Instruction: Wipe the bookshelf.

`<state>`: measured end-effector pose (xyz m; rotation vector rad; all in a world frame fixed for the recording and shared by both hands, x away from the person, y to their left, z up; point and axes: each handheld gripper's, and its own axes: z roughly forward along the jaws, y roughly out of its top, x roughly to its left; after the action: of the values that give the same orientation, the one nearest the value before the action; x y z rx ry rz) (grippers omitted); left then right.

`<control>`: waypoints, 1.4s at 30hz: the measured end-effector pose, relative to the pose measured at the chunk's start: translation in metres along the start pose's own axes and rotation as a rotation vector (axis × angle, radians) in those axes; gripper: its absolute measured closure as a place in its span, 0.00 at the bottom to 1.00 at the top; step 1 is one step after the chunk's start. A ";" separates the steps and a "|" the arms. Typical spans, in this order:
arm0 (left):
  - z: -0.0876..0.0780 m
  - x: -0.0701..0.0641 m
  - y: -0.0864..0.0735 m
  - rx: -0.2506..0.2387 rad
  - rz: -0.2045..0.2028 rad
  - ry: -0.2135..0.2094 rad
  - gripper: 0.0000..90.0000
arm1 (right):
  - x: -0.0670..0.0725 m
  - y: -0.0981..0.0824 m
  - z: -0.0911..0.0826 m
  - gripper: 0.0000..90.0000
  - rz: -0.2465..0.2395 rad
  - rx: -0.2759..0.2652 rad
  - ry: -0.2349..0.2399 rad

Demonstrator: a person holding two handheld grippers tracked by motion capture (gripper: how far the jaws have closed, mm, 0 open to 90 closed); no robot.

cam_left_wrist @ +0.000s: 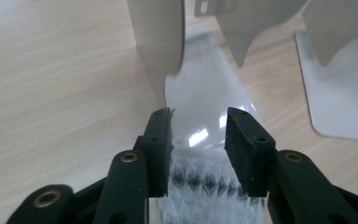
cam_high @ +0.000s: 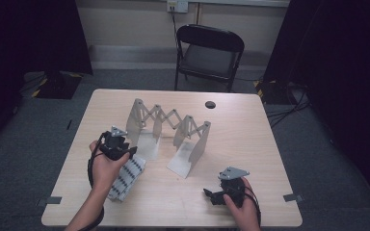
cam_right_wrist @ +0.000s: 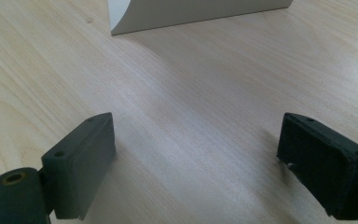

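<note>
Left gripper [cam_left_wrist: 199, 128] partly open, nothing clamped, over checked folded cloth [cam_high: 126, 177] beside expanding metal rack [cam_high: 168, 130], right gripper [cam_right_wrist: 196, 158] wide and empty above pale bench [cam_high: 250, 139], folding chair [cam_high: 208, 55] behind.

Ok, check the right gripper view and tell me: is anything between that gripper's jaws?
No: the right gripper stands wide open over bare table, with nothing between the jaws.
</note>
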<state>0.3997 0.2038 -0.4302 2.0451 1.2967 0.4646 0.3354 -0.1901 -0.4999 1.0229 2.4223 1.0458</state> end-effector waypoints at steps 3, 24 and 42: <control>0.001 -0.001 -0.010 0.009 0.002 -0.013 0.67 | 0.000 0.000 0.000 0.12 0.000 0.000 0.000; 0.005 -0.004 -0.058 0.063 0.051 0.029 0.71 | 0.001 0.001 0.001 0.12 -0.002 -0.001 0.000; 0.020 0.031 -0.039 0.072 -0.052 0.114 0.68 | 0.002 0.001 0.001 0.12 -0.006 0.001 0.004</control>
<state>0.4003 0.2359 -0.4736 2.0641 1.4504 0.5235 0.3347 -0.1880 -0.4999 1.0149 2.4275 1.0456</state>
